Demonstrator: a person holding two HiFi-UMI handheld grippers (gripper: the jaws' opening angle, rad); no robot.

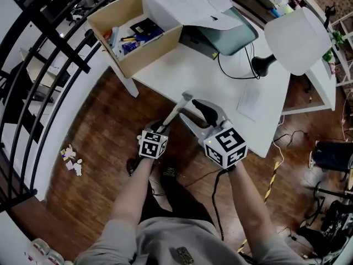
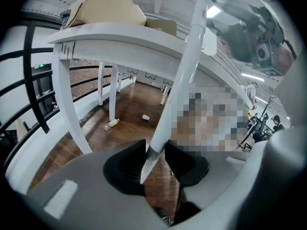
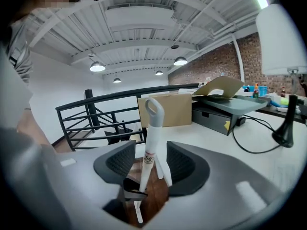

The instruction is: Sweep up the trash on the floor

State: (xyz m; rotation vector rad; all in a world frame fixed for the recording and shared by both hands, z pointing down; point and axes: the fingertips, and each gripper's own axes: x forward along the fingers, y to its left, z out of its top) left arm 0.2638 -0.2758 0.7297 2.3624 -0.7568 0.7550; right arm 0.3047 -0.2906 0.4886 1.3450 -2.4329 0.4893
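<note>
Trash (image 1: 71,160) lies as pale scraps on the wooden floor (image 1: 105,142), well to the left of the left gripper (image 1: 164,127) and close to the black railing (image 1: 33,93), with bare boards between. From that gripper a white handle (image 1: 175,112) slants forward to the table (image 1: 220,81) edge, just left of the right gripper (image 1: 205,110).

In the left gripper view, the left gripper (image 2: 154,150) has its jaws pinched narrowly on the handle (image 2: 180,80), which rises past the table (image 2: 120,37) rim. Beyond the jaws, a bottle (image 2: 111,124) and a cup (image 2: 145,117) lie on the floor behind a table leg (image 2: 72,109).

In the right gripper view, the right gripper (image 3: 149,159) holds its jaws wide. The handle (image 3: 152,128) stands in the gap with its looped end up, and both pads appear clear of it. The tabletop (image 3: 230,147) spreads to the right.
</note>
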